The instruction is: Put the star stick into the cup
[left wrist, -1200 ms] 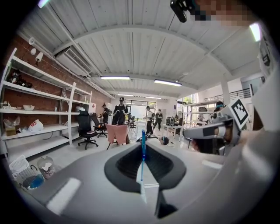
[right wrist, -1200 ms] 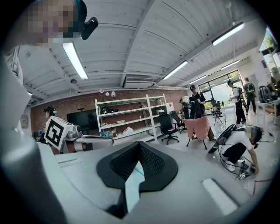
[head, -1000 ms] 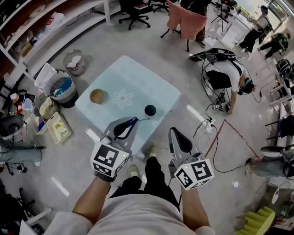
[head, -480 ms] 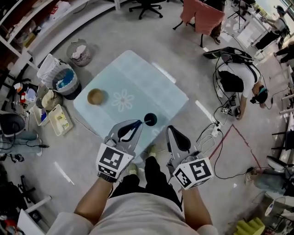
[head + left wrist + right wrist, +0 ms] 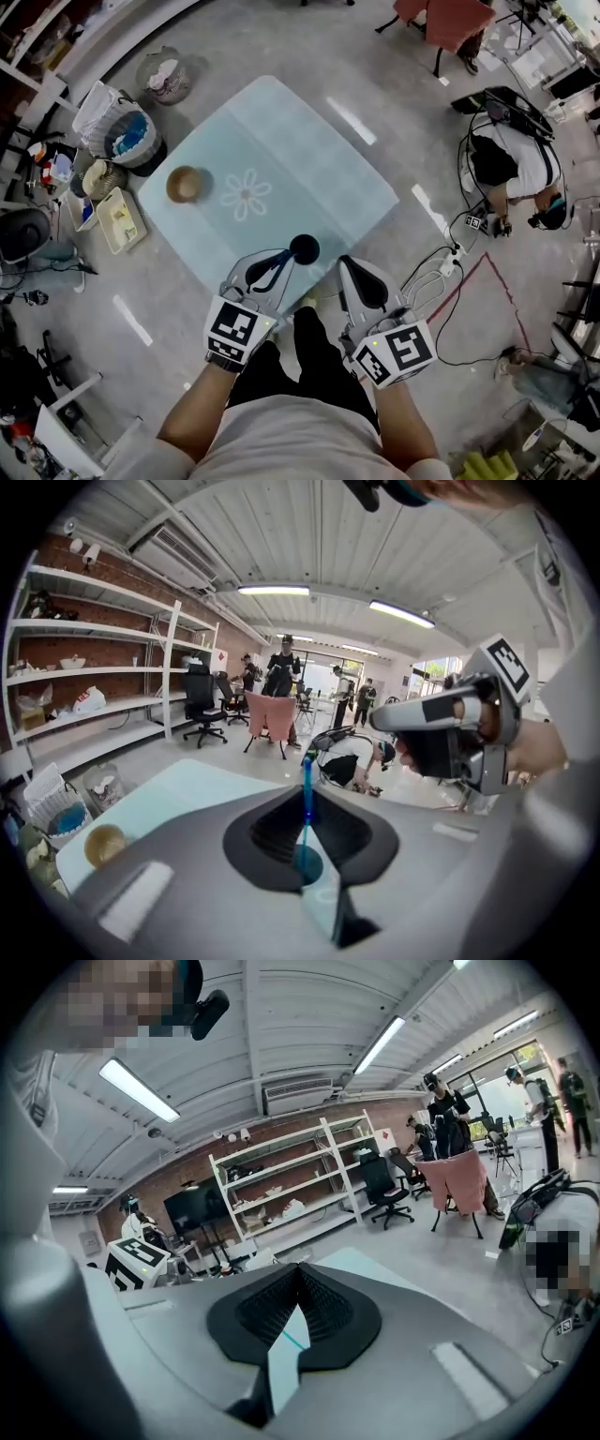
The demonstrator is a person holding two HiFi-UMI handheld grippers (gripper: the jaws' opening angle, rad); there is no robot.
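- Left gripper [image 5: 283, 259]: jaws are seen in its own view [image 5: 307, 795] closed on a thin blue star stick [image 5: 307, 776]. The stick is pinched between the pads and stands out past the tips.
- Star stick [image 5: 273, 271], head view: it is held slanted, and its far end is pointed at the cup [image 5: 305, 248] and reaches the rim. Whether the tip is inside the cup cannot be told.
- Cup: dark and round, stood upright on the pale blue table [image 5: 281, 131], close to the table's near edge and just ahead of the left gripper.
- Right gripper [image 5: 352, 269]: jaws are seen in its own view [image 5: 298, 1271] brought together with nothing between them. It is held beside the left gripper, over the table's near edge, apart from the cup.
- A wooden bowl [image 5: 186, 184] is noted at the table's left side, well apart from the cup. It is also seen in the left gripper view [image 5: 104, 844].
- A white flower print [image 5: 246, 197] is recorded on the table top between bowl and cup.
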